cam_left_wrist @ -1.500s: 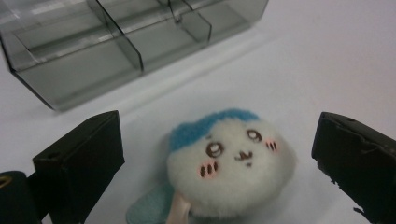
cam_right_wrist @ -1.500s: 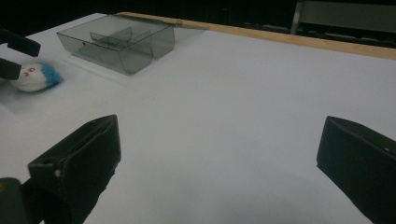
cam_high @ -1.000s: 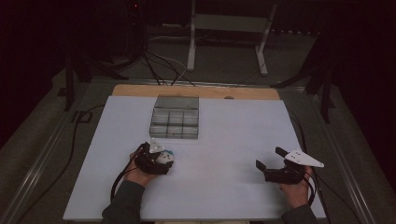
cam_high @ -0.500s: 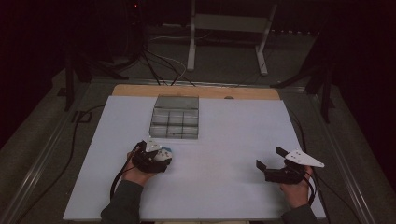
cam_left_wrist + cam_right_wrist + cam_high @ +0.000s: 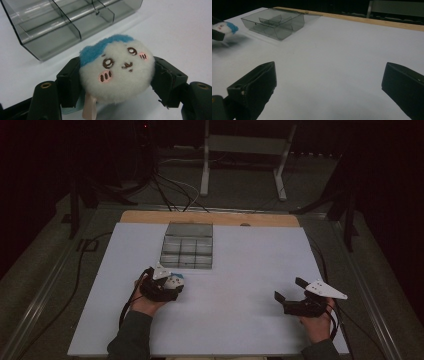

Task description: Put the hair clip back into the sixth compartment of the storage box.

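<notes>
A small round white plush toy [image 5: 116, 72] with a blue tuft and a stitched face sits squeezed between the jaws of my left gripper [image 5: 117, 80], a pale tag hanging under it. From above, that left gripper [image 5: 167, 284] holds the plush toy [image 5: 175, 280] just in front of the near edge of a smoky clear divided box [image 5: 188, 246]. The box [image 5: 72, 22] lies close ahead in the left gripper view. My right gripper [image 5: 290, 292] stands open at the table's right front with nothing between its jaws. It sees the plush toy [image 5: 225, 28] and the box [image 5: 274, 22] far to its left.
The white tabletop [image 5: 250, 270] has a wooden strip [image 5: 210, 218] along its far edge. Cables [image 5: 170, 185] and a metal stand [image 5: 245, 155] lie on the dark floor beyond. A cable runs off the table's left side.
My left gripper with the plush toy has shifted slightly forward toward the box. The right gripper has stayed in place.
</notes>
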`<state>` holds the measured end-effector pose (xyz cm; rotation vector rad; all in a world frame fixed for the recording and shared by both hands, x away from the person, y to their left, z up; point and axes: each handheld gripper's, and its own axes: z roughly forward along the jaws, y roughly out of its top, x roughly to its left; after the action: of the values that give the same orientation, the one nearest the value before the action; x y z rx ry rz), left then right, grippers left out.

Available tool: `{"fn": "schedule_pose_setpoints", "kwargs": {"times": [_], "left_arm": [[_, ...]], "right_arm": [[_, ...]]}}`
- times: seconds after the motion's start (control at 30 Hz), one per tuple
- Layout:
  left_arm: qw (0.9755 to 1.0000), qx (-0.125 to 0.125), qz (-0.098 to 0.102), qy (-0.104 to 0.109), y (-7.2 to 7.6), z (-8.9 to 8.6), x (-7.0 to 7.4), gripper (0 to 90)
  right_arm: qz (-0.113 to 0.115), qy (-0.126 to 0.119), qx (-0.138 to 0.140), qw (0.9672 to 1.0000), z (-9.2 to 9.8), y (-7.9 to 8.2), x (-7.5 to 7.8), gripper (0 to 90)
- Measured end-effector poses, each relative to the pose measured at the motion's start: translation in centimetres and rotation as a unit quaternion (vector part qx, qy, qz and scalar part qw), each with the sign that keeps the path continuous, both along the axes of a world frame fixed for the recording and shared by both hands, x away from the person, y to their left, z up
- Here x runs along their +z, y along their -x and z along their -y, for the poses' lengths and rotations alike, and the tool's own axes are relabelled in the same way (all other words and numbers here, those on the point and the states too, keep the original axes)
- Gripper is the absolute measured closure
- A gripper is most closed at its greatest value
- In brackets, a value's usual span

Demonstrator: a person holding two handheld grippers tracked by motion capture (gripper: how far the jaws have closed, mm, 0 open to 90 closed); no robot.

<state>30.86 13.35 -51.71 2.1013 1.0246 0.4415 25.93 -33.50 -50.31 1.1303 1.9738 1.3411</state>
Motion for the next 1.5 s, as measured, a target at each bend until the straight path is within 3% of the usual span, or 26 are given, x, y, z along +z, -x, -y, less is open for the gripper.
{"fn": "schedule_pose_setpoints", "kwargs": {"times": [0.43, 0.9, 1.5], "left_arm": [[0.9996, -0.009, 0.021, 0.018, -1.1, 0.8, 2.2, 32.3], [0.9989, -0.007, 0.035, 0.031, -2.4, 1.0, 3.6, 32.2], [0.9978, -0.006, 0.04, 0.052, -4.2, 1.4, 4.0, 32.2]], "right_arm": [[0.001, -0.001, -0.001, 1.0, 0.0, 0.0, 0.0, 0.0], [0.001, -0.001, -0.001, 1.0, 0.1, 0.0, 0.0, 0.0], [0.0, -0.002, -0.002, 1.0, 0.1, -0.1, 0.0, 0.0]]}}
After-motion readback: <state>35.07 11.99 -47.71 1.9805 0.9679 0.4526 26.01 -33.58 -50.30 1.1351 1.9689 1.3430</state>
